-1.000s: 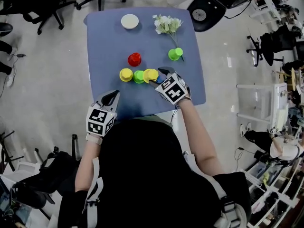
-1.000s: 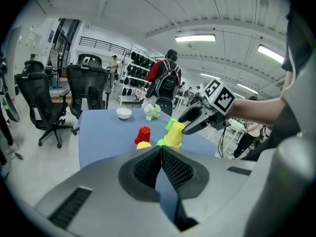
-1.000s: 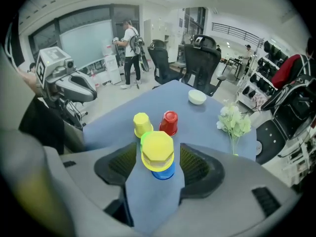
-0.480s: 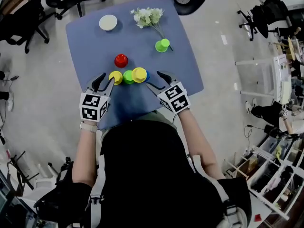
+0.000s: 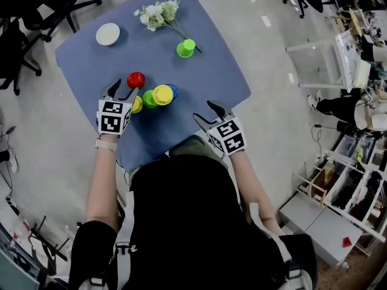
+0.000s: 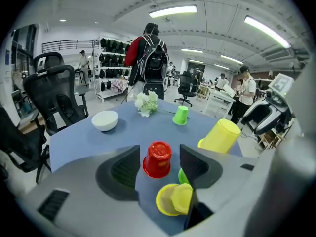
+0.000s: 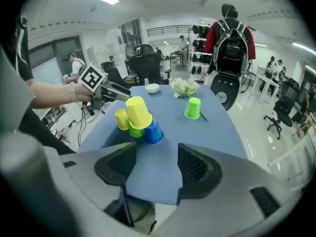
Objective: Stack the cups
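Note:
A red cup (image 5: 136, 80) stands upside down on the blue table (image 5: 199, 80). My left gripper (image 5: 120, 89) is right behind it, its jaws opening. The red cup (image 6: 158, 159) shows in the gap just beyond the pads, untouched. A large yellow cup (image 5: 162, 94) sits tilted on top of a green cup (image 5: 149, 98) and a blue cup (image 5: 173, 90). A smaller yellow cup (image 5: 138, 105) stands beside them, under my left gripper (image 6: 158, 169). Another green cup (image 5: 185, 48) stands further back. My right gripper (image 5: 208, 110) hangs open and empty at the near edge, clear of the stack (image 7: 138, 111).
A white bowl (image 5: 107, 34) and a bunch of white flowers (image 5: 157, 14) lie at the table's far side. Office chairs (image 5: 24, 17) stand to the left, shelving and clutter (image 5: 357, 156) to the right. A person with a backpack (image 6: 148, 58) stands beyond the table.
My right gripper let go of the large yellow cup on the stack and drew back to the near edge. My left gripper moved forward to the red cup and its jaws spread.

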A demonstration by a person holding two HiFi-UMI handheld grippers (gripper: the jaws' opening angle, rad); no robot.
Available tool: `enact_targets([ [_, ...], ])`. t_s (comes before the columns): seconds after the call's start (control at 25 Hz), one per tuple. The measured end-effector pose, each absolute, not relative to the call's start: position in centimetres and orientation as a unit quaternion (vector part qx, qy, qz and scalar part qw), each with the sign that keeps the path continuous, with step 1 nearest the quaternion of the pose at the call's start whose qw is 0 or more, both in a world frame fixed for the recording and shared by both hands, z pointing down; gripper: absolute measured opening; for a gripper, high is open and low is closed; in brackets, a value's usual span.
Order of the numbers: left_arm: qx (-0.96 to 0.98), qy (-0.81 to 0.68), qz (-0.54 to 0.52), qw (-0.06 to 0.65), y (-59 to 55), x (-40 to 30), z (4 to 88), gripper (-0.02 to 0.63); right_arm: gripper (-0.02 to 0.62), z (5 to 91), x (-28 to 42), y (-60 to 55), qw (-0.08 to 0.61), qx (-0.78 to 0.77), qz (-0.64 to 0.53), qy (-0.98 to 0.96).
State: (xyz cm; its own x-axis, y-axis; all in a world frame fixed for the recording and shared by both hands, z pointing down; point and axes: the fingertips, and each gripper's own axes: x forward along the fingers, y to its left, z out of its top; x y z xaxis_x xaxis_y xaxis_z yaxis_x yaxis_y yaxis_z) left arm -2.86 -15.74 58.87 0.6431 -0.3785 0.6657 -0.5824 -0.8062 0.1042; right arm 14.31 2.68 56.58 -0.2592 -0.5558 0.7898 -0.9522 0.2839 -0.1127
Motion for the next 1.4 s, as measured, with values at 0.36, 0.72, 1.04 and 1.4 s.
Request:
enact_targets([
  [0.36, 0.884, -0.21, 0.392, 0.142, -18.2, -0.8, 64.1, 0.245, 0.272, 58.2, 15.2, 7.0, 0.309, 0.572, 0.351, -0.674],
  [0.72, 0.881, -0.195, 0.407, 0.138, -17.6, 0.5, 64.3, 0.233, 0.272, 57.6, 16.2, 9.5, 0.298, 0.598, 0.364, -0.649],
  [1.04, 0.89, -0.204, 0.385, 0.131, -16.3, -0.4, 60.4, 0.23, 0.267, 57.2, 15.9, 9.3, 0.292, 0.596, 0.352, -0.66],
  [1.4, 0.893, -0.23, 0.367, 0.12, -13.3, -2.5, 55.0, 0.23, 0.259, 56.8, 15.3, 8.0, 0.288, 0.572, 0.333, -0.692],
])
